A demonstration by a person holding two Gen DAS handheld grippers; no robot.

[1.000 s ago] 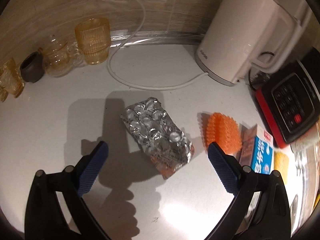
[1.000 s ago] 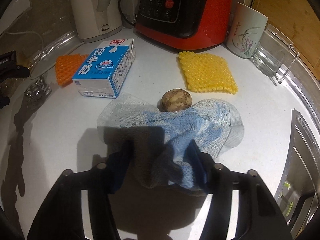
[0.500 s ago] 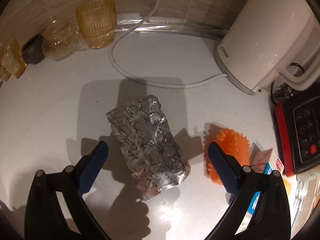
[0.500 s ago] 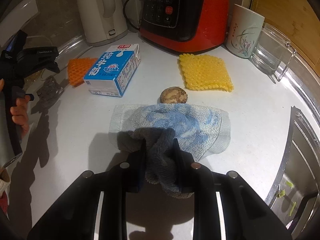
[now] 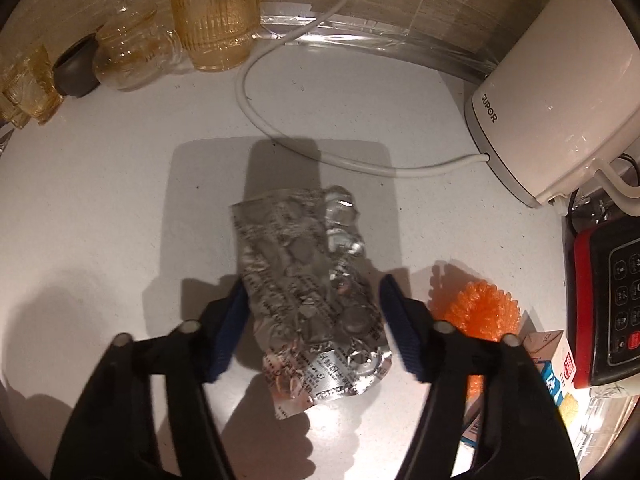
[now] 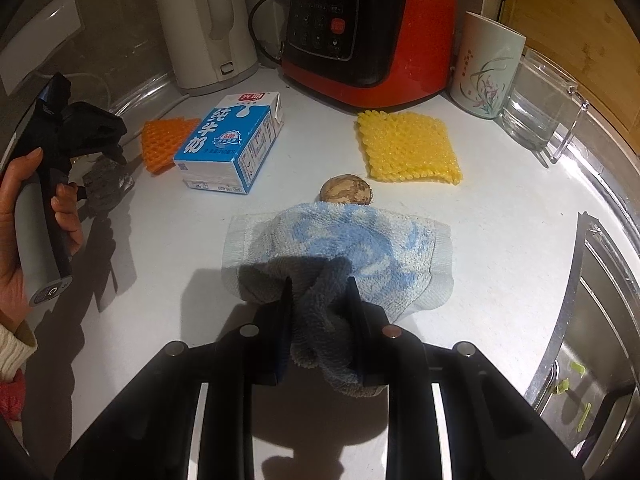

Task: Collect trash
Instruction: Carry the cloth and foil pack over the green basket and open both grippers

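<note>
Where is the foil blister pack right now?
In the left wrist view, the blister pack lies on the white counter between the left gripper's fingers, left of the orange scrubber.

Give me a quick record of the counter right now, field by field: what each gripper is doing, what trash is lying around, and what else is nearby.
left gripper: jaws just closing around the foil blister pack, right pad apparently not touching yet
right gripper: shut on the blue towel
loose items: milk carton, orange mesh, yellow mesh, round brown item behind towel
appliances: white kettle, red blender base
surface: white counter
</note>
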